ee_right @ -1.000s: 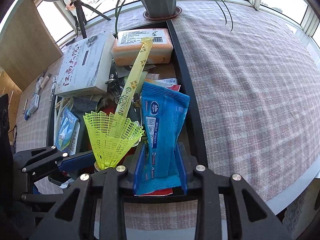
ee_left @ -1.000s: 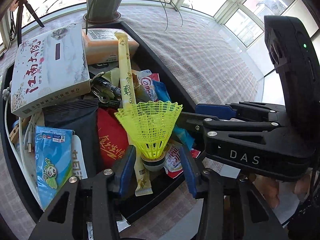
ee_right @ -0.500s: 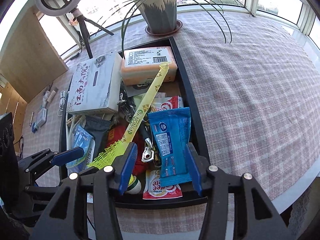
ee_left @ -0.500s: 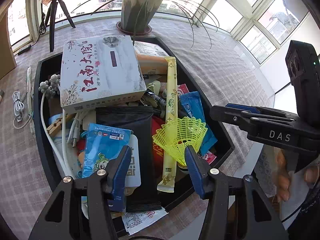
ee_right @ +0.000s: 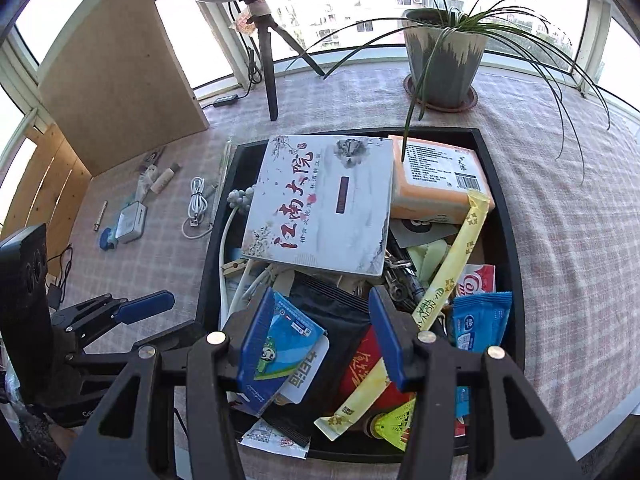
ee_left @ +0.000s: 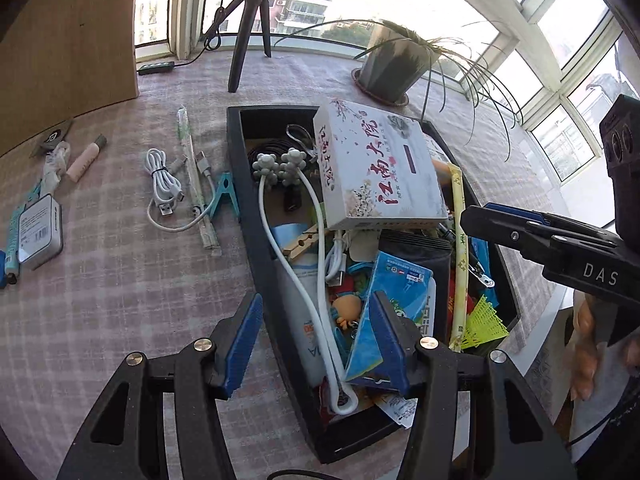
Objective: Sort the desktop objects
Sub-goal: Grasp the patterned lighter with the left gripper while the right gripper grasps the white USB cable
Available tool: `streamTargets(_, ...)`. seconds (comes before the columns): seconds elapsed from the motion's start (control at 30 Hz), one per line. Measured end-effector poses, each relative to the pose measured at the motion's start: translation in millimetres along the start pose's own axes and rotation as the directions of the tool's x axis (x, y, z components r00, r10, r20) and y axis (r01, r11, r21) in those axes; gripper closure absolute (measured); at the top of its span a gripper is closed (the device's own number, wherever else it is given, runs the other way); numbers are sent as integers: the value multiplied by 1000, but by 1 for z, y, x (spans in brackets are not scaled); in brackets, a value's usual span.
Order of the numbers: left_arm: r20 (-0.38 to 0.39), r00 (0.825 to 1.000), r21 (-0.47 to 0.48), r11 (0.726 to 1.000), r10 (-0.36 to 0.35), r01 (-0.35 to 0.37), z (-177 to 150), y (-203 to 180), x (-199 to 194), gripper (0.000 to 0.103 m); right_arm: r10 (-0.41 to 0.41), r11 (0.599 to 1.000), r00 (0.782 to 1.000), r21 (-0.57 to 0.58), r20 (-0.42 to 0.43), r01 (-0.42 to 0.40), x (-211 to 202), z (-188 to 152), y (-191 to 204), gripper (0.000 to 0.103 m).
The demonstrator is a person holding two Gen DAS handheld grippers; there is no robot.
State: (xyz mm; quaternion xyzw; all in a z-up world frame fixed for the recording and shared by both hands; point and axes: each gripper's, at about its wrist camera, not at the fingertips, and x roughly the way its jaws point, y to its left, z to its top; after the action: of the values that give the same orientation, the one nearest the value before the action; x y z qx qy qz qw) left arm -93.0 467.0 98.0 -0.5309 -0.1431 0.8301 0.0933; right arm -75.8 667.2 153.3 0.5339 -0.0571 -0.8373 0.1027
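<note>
A black tray (ee_left: 256,224) (ee_right: 508,240) on the checked cloth is piled with items: a white printed box (ee_left: 380,168) (ee_right: 320,204), an orange packet (ee_right: 436,180), a long yellow sachet (ee_right: 444,280), a yellow shuttlecock (ee_left: 484,322) (ee_right: 394,426), a blue wipes pack (ee_right: 478,322), a blue cartoon packet (ee_left: 396,300) (ee_right: 280,352) and a white cable with grey bobbles (ee_left: 280,164). My left gripper (ee_left: 316,344) is open and empty above the tray's near left rim. My right gripper (ee_right: 320,340) is open and empty above the tray's front half.
Left of the tray lie a white USB cable (ee_left: 164,184), a teal clip (ee_left: 224,196), a wrapped stick (ee_left: 196,184), a small white box (ee_left: 40,228) and a beige tube (ee_left: 84,158). A potted plant (ee_right: 444,60), a tripod (ee_right: 268,60) and a wooden board (ee_right: 116,76) stand behind.
Both grippers have opened and pulled up and back from the tray. The shuttlecock and the blue wipes pack were let go and now lie in the tray's front right.
</note>
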Motion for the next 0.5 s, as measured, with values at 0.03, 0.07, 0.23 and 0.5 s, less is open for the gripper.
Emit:
streamTargets(0.03, 5, 1000, -16, 1000, 13, -13, 2, 12, -2, 50, 6, 1000, 1000, -13, -2, -6, 3, 3, 9, 54)
streamTargets(0.07, 10, 1000, -30, 999, 25, -25, 3, 25, -7, 50, 11, 1000, 1000, -24, -4, -12, 7, 7, 18, 54)
streamTargets(0.23, 23, 996, -100, 992, 83, -81, 5, 88, -30, 50, 52, 997, 998, -60, -27, -54, 25, 28, 59, 54)
streamTargets(0.5, 26, 985, -188, 968, 171, -163, 12, 192, -61, 50, 87, 992, 991, -87, -101, -96, 74, 63, 121, 54)
